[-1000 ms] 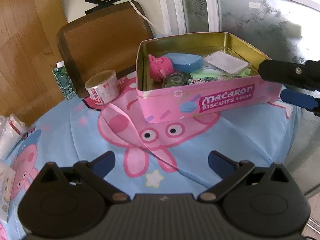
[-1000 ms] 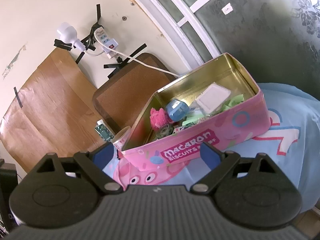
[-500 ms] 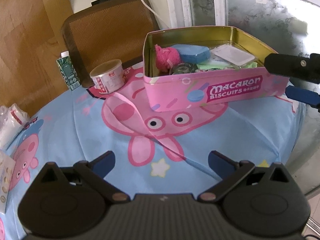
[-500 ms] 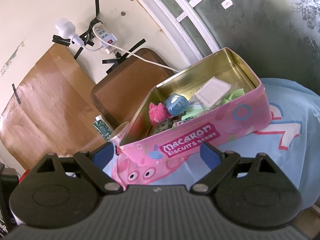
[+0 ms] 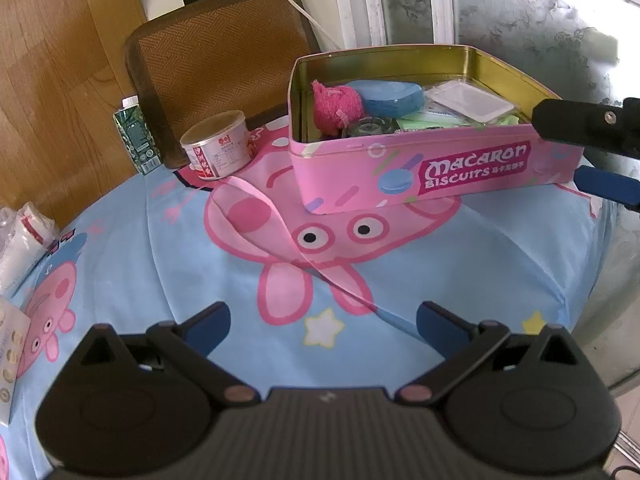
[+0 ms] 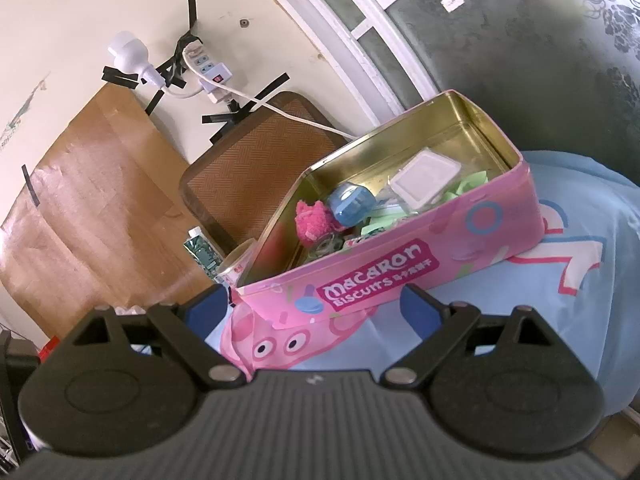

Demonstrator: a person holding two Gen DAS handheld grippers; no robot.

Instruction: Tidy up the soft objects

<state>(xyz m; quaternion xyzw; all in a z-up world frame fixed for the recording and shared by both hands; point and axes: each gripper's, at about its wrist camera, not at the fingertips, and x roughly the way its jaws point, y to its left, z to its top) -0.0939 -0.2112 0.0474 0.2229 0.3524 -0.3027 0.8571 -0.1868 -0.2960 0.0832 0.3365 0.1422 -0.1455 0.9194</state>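
A pink "Macaron Biscuits" tin [image 5: 472,168] stands open on the Peppa Pig tablecloth, also in the right wrist view [image 6: 400,272]. Inside lie a fuzzy pink soft toy [image 5: 336,106] [image 6: 314,224], a blue rounded case [image 5: 394,98] [image 6: 352,202], a clear plastic box [image 5: 468,100] [image 6: 424,180], a tape roll and green papers. My left gripper [image 5: 323,322] is open and empty, low over the cloth, well short of the tin. My right gripper [image 6: 314,306] is open and empty, raised in front of the tin; its fingers [image 5: 608,186] show at the tin's right end in the left wrist view.
A small can [image 5: 218,146] and a green carton [image 5: 136,140] stand left of the tin, before a brown chair back [image 5: 224,52]. White packets [image 5: 20,240] lie at the table's left edge. A window [image 5: 540,12] is behind the tin; the table edge drops at right.
My left gripper has drawn back and away from the tin, which now looks farther and higher. My right gripper has shifted slightly. Both stay open.
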